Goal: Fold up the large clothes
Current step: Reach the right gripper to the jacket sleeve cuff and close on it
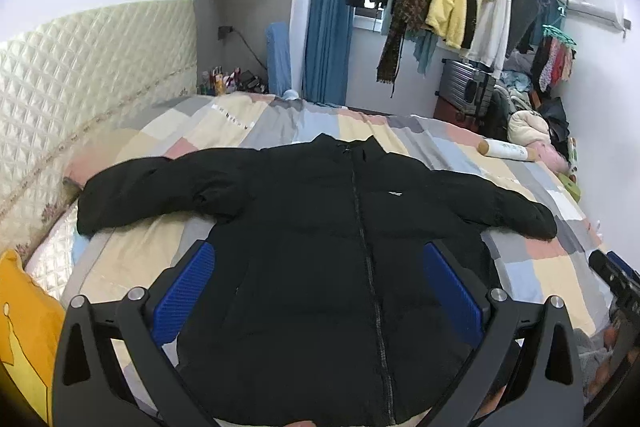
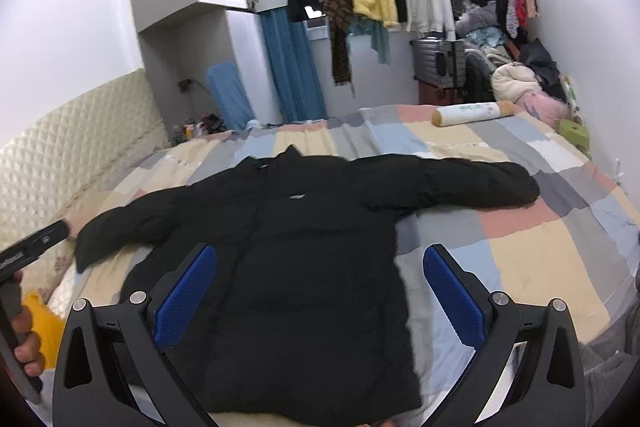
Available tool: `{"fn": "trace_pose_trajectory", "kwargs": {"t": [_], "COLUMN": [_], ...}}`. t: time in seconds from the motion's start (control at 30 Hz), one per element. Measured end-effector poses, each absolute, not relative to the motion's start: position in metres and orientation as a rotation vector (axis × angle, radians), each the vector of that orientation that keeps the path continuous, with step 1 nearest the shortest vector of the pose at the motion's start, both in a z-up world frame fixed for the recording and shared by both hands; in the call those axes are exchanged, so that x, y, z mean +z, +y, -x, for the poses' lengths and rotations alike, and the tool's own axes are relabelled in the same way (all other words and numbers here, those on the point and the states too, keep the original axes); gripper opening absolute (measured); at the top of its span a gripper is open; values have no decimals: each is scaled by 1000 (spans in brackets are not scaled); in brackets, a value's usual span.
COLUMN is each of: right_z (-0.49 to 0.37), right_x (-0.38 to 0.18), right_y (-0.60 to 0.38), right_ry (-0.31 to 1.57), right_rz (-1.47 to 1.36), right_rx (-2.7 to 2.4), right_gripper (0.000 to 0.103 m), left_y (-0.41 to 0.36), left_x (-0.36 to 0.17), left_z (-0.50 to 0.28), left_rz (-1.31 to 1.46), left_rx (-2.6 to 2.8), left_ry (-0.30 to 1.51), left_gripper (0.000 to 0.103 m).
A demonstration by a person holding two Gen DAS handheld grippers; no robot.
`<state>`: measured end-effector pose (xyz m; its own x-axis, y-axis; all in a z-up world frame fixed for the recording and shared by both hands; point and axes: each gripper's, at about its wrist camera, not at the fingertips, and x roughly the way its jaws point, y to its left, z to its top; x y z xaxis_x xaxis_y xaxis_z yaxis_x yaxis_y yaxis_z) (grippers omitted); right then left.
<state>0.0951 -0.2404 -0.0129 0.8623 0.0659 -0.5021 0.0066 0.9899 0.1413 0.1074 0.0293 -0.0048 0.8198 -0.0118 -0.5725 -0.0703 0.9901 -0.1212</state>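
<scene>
left wrist view: the left gripper point(image 1: 320, 291) hangs over the jacket point(image 1: 320, 227), jaws wide, holding nothing. the jacket lies flat on the bed point(image 1: 532, 267), zipped, collar far, both sleeves spread out. its left cuff ends near the headboard point(image 1: 80, 75); bare quilt shows beyond the right cuff.

right wrist view: the right gripper point(image 2: 320, 291) is wide too and empty, over the jacket's point(image 2: 304, 247) right side edge. open quilt runs right to the bed point(image 2: 560, 239) edge; a roll point(image 2: 472, 115) lies far right, well apart.
</scene>
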Motion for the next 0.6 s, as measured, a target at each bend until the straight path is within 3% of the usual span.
{"fn": "trace_pose_trajectory", "kwargs": {"t": [0.27,0.6], "right_z": [-137,-211], "right_x": [-14,-39], "right_y": [-289,-331], "right_ry": [460,506], "right_rz": [-165,-119], "right_rx": [-2,-32], "right_gripper": [103,103], "left_y": [46,65], "left_x": [-26,-70], "left_z": [-127,-152], "left_rz": [159,203], "left_rx": [47,56], "left_ry": [631,665], "left_gripper": [103,103]}}
